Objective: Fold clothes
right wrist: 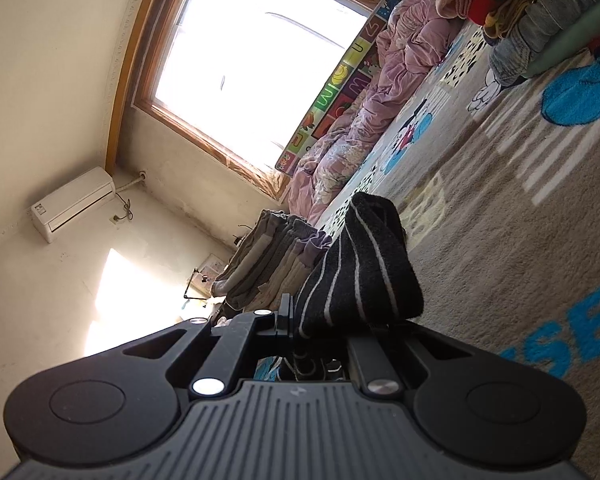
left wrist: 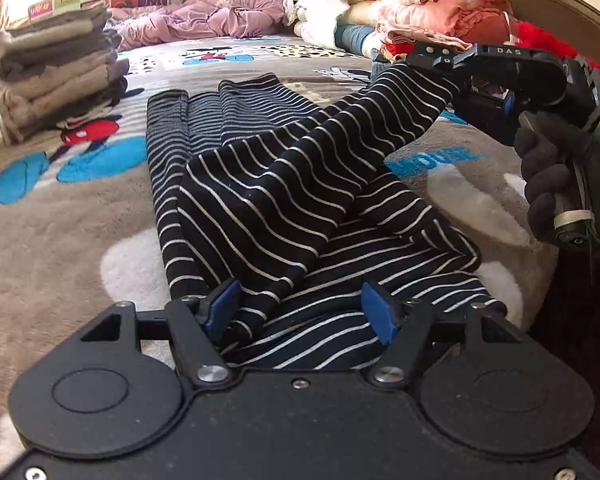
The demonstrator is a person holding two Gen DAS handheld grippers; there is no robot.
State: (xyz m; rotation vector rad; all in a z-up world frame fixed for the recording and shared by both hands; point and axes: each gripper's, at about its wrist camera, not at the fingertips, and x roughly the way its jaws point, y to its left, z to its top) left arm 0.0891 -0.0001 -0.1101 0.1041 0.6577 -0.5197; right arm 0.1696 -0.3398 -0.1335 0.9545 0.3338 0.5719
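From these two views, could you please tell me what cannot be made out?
- Left wrist view: the striped garment's near hem, hidden under the left gripper.
- Right wrist view: the right gripper's pads, covered by bunched cloth.
- Both views: the garment's type, too folded.

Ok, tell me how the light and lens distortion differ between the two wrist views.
Left wrist view: even daylight on the striped garment, fisheye curving the blanket's edges, dark corners. Right wrist view: the window is blown out white, a sun patch glares on the wall, and the frame is rolled sideways.
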